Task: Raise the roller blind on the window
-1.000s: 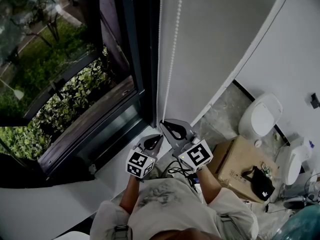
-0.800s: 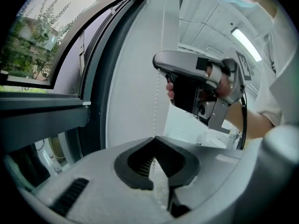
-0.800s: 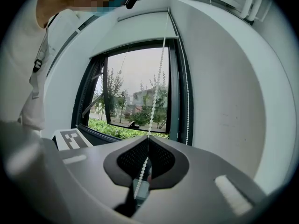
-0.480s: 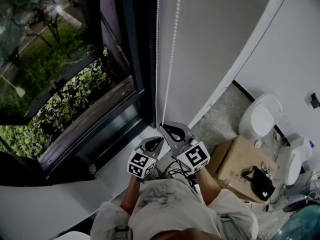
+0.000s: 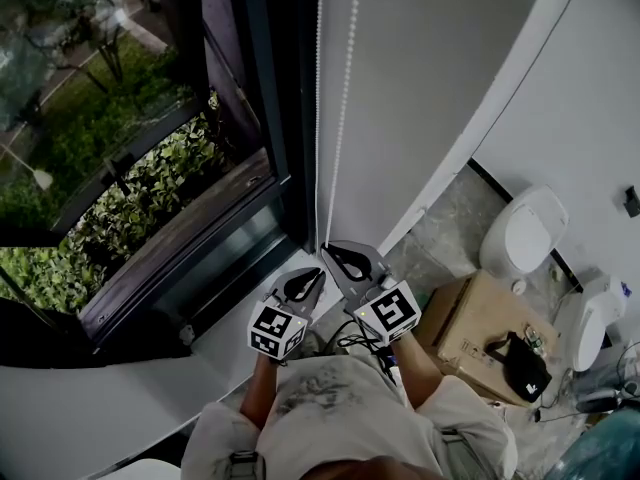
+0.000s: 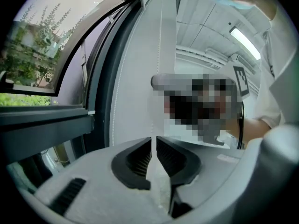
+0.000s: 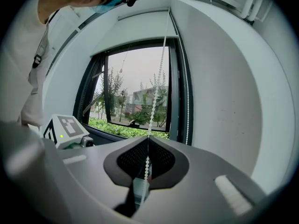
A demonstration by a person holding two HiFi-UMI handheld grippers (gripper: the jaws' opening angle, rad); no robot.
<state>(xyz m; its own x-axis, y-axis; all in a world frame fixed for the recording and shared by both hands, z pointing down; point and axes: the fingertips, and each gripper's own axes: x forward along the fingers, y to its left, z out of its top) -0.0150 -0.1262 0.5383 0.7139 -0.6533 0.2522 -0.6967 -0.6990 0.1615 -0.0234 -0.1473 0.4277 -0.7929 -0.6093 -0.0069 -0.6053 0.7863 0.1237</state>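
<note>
The blind's white bead chain (image 5: 345,98) hangs in two strands down the white wall beside the dark window frame (image 5: 275,148). Both grippers sit low at its foot, above the sill. My right gripper (image 5: 333,249) is shut on one strand, and the beads (image 7: 159,73) run up from between its jaws towards the top of the window. My left gripper (image 5: 309,279), just below and to the left, has its jaws pressed to a thin slit, with a chain strand (image 6: 159,55) running into it. The window glass (image 7: 138,92) is uncovered.
A white window sill (image 5: 230,333) runs below the frame, with a green hedge (image 5: 150,198) outside. On the floor to the right are a white toilet (image 5: 520,230), a cardboard box (image 5: 470,313) and a black bag (image 5: 522,366).
Both grippers stay nearly in place at the bottom of the chain. The right one has dropped slightly, and the chain strands have shifted a little in the view.
</note>
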